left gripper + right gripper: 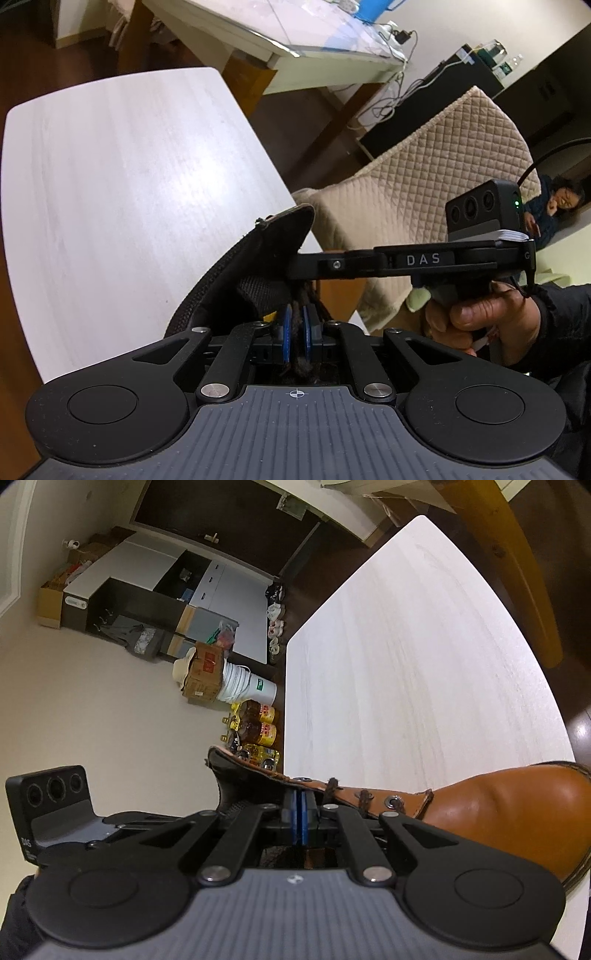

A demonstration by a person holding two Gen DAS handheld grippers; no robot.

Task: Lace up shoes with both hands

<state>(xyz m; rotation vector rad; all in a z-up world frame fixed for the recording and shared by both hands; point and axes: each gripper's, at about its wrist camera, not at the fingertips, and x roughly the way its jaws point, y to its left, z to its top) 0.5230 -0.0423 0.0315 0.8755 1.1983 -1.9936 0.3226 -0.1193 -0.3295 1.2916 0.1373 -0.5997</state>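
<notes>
The brown leather boot [509, 812] lies at the near edge of the white desk [424, 646], its toe toward the desk's right side in the right wrist view and its collar hanging past the left edge. That leaves the eyelet row [369, 797] facing up and within reach of both tools, which suits lacing. A dark brown lace [333, 784] already crosses through the eyelets nearest the toe; the top metal eyelets look unthreaded, so the job appears partly done.

The left claw [296, 328] reaches down into the open throat of the boot beside the tongue [280, 236]. Its blue pads [286, 328] stand a narrow gap apart with a dark, fuzzy cord between them; I judge it clenched on a strand of lace, probably to keep it taut, though the contact itself is murky.

The right claw [300, 816] sits just under the eyelet flap with its blue pads pressed together. Whether a lace end is pinched there I cannot tell. The person's hand [476, 317] grips its handle from the right side of the left wrist view, so the two tools meet over the throat, likely to pass the lace across.
</notes>
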